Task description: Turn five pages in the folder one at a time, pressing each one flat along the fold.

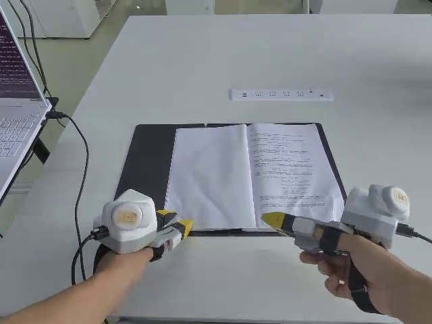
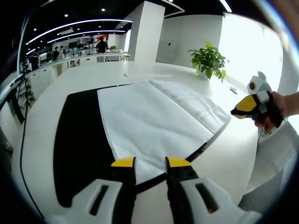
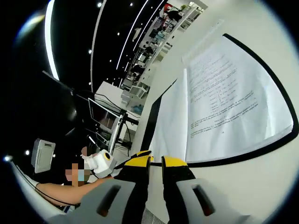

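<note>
The left claw (image 1: pixel 177 224) hovers just off the near left corner of the open folder (image 1: pixel 145 162), its yellow-tipped jaws a little apart with nothing between them. In the left gripper view the gap between the jaws shows the folder's near edge and the corner of the blank page. The right claw (image 1: pixel 273 220) is clenched, its yellow tips drawn together into one point and gripping nothing. It points toward the folder's near edge, just below the fold, and is carried in the person's right hand (image 1: pixel 344 260).

The folder lies flat and open in the middle of the white bench (image 1: pixel 236 54), black cover spread beneath the pages. The left page (image 1: pixel 209 175) is blank and white, with a strip of black cover bare to its left. The right page (image 1: pixel 293 169) is covered in printed text too small to read. The two pages meet at the fold, and both lie flat.

Beyond the folder, well apart from it, a white power strip (image 1: pixel 281 94) lies on the bench. An open laptop (image 1: pixel 17 121) sits at the left edge, and a black cable (image 1: pixel 82 169) trails from there down toward the left claw. In the left gripper view a potted plant (image 2: pixel 209 59) stands beyond the far side of the bench.
</note>
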The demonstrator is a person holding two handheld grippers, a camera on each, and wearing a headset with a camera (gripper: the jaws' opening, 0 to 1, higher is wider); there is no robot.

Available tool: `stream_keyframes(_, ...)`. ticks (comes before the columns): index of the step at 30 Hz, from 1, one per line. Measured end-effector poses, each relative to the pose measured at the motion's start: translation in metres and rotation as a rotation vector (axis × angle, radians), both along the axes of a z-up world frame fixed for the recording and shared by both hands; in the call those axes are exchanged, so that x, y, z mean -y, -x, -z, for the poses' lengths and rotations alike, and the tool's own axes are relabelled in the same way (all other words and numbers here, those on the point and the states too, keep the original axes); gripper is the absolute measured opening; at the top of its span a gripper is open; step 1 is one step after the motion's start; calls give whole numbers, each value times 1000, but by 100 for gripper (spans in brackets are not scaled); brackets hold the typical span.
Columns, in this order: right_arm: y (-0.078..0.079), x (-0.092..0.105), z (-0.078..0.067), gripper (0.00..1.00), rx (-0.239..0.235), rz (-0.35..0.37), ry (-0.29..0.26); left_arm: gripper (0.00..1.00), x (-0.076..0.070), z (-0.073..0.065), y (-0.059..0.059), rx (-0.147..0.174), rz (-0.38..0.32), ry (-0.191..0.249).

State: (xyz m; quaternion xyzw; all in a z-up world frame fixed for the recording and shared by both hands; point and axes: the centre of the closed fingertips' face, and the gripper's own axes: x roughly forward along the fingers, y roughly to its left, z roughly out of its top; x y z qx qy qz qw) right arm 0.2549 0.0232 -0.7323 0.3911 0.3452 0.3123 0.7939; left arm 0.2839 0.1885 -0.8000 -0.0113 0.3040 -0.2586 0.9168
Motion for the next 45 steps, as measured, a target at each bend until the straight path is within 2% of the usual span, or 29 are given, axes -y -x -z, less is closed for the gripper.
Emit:
stream_keyframes(4,-7,26,-20,8,59,91,31,25,-4,-19,4,18,-16,22)
stream_keyframes(8,-9,45,-27,10,117,126,118,28,-9,-34,11,31,-24,34)
stream_keyframes(9,-8,50,-29,12,136,143,162,29,-9,-39,15,36,-22,31)
stream_keyframes(11,-3,55,-33,14,161,146,206,30,-10,-46,21,47,-13,17)
stream_keyframes(14,4,60,-38,15,181,147,244,34,-13,-60,31,64,-11,31)
stream_keyframes(16,9,64,-40,17,216,137,298,38,-16,-67,39,46,-26,45)
stream_keyframes(18,16,68,-40,19,243,104,360,39,-20,-76,47,50,-35,57)
stream_keyframes(25,29,86,-55,23,299,127,414,47,-29,-102,74,55,-63,91)
stream_keyframes(26,32,91,-56,24,310,129,437,48,-30,-107,78,65,-62,85)
stream_keyframes(28,37,97,-59,25,310,137,440,51,-30,-114,83,77,-61,83)
stream_keyframes(31,44,112,-65,30,326,170,470,57,-31,-124,92,75,-76,112)
stream_keyframes(34,50,123,-70,35,340,192,499,59,-31,-128,98,70,-76,111)
stream_keyframes(36,54,130,-76,36,351,213,501,59,-34,-131,103,82,-79,98)
stream_keyframes(39,59,137,-83,37,360,246,491,62,-36,-133,109,79,-81,97)
stream_keyframes(45,64,144,-78,38,348,271,497,63,-38,-133,115,69,-82,94)
